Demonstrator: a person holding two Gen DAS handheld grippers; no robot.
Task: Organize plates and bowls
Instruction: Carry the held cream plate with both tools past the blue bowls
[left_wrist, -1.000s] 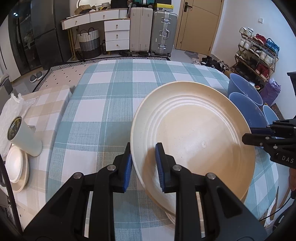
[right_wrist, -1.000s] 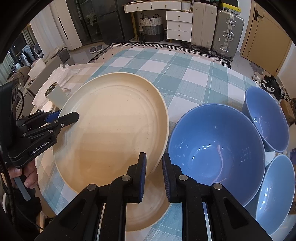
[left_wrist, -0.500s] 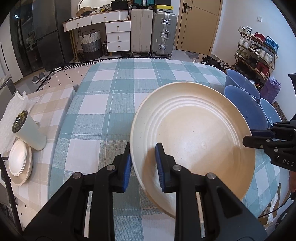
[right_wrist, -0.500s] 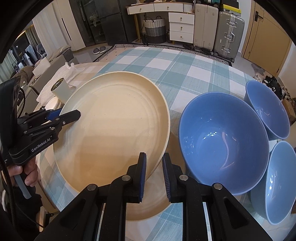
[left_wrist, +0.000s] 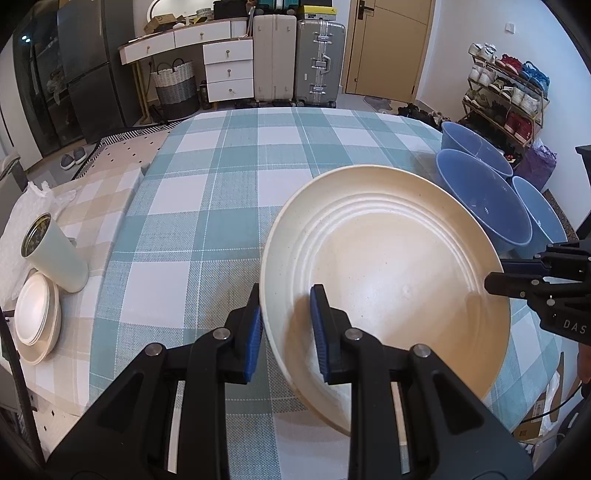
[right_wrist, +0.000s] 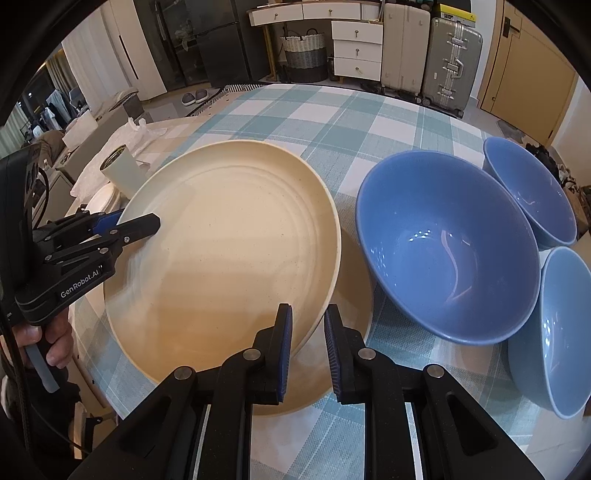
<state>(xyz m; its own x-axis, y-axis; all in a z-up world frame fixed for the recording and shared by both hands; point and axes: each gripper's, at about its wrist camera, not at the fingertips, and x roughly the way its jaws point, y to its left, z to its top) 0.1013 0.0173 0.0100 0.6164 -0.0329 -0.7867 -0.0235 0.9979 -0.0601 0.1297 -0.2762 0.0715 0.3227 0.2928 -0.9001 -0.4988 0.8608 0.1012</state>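
Observation:
A large cream plate (left_wrist: 384, 280) hangs tilted above the checked tablecloth, held by both grippers at opposite rims. My left gripper (left_wrist: 286, 295) is shut on its near left rim, and it shows again at the plate's far edge (right_wrist: 140, 225) in the right wrist view. My right gripper (right_wrist: 309, 314) is shut on the plate (right_wrist: 229, 240) at its right rim, and its fingers (left_wrist: 495, 277) show in the left wrist view. A second cream plate (right_wrist: 295, 402) seems to lie on the table beneath. Three blue bowls (right_wrist: 443, 251) (right_wrist: 528, 192) (right_wrist: 561, 332) stand to the right.
At the left on a beige checked cloth stand a pale green tumbler (left_wrist: 55, 254) and a small stack of cream plates (left_wrist: 35, 325). A white bag (left_wrist: 40, 195) lies behind them. The table's near edge (left_wrist: 258, 439) runs below the grippers. A hand (right_wrist: 55, 343) holds the left gripper.
Both grippers have carried the cream plate leftward, away from the blue bowls, and a gap has opened between plate and nearest bowl. The tumbler and small plates look closer.

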